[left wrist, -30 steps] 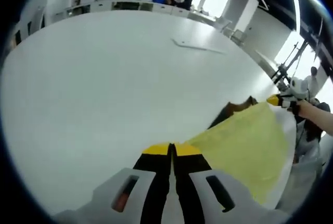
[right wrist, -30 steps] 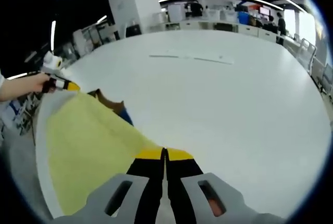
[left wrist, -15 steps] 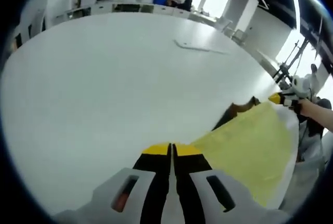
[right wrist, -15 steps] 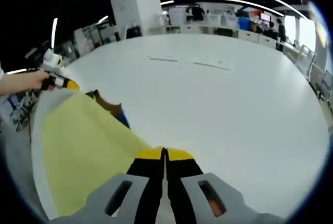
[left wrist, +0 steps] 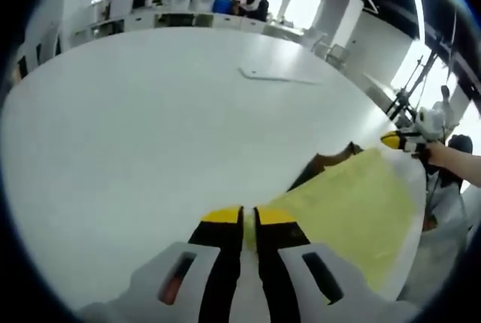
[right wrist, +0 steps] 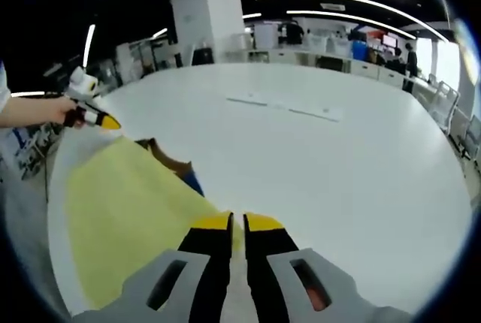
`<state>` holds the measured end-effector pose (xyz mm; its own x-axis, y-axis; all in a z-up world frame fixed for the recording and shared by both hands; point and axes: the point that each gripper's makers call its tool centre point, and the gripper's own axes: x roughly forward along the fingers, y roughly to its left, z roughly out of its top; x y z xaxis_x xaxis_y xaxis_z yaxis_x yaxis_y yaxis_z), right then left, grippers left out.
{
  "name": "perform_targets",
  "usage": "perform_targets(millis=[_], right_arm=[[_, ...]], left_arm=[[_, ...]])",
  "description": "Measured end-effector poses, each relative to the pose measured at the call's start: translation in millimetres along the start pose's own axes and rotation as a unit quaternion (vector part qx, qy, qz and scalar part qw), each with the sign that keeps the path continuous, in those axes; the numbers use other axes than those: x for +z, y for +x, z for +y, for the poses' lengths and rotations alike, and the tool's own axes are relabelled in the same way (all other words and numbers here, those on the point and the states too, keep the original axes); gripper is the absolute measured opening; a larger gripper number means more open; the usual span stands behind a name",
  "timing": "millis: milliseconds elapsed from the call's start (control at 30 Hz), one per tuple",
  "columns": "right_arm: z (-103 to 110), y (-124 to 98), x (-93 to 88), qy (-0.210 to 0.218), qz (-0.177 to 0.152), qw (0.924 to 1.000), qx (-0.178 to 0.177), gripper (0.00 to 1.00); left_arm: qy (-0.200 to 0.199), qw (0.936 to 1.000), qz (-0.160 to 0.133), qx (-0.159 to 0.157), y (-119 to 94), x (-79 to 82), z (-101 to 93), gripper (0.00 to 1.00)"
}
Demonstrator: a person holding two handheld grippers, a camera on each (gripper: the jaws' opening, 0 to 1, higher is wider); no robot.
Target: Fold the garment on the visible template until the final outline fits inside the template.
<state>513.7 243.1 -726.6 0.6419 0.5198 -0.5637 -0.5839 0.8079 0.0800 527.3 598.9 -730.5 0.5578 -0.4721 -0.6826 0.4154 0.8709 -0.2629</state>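
A pale yellow cloth (left wrist: 353,210) lies spread near the edge of the white table (left wrist: 150,135). A brown piece (left wrist: 331,161) pokes out from its far side. In the left gripper view my left gripper (left wrist: 249,218) sits at one yellow corner, jaws a narrow gap apart with cloth edge showing in the gap. In the right gripper view the yellow cloth (right wrist: 128,210) has brown (right wrist: 169,159) and blue (right wrist: 195,182) bits beside it. My right gripper (right wrist: 236,222) is slightly open at the opposite corner. Each view catches the other gripper: right gripper (left wrist: 398,140), left gripper (right wrist: 94,118).
A thin white strip (left wrist: 274,76) lies flat farther out on the table, also the strip (right wrist: 289,107) in the right gripper view. A person's hand (right wrist: 34,109) holds the left gripper at the table edge. Desks, stands and people fill the room behind.
Both pairs of jaws were pressed together on the yellow cloth's corners; now a narrow gap shows between each pair. Both cameras have lifted a little.
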Motion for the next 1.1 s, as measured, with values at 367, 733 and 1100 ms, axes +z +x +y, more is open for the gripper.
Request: perform_targets(millis=[367,733,1100], right_arm=[[4,-15,1.3,0.022,-0.001,0.9997,-0.003,0.19],[23,-34,5.1,0.022,-0.007,0.9997,0.004,0.28],[46,-53,6.0,0.019,-0.01,0.9996,0.016,0.43]], left_arm=[[0.014,0.9999,-0.006,-0.008,-22,0.5,-14.1,0.15],[0.037,0.9992,-0.001,-0.014,-43,-10.0,-29.7,0.24],[0.054,0.9982,-0.009,-0.025,-66,-15.2,-49.2,0.32]])
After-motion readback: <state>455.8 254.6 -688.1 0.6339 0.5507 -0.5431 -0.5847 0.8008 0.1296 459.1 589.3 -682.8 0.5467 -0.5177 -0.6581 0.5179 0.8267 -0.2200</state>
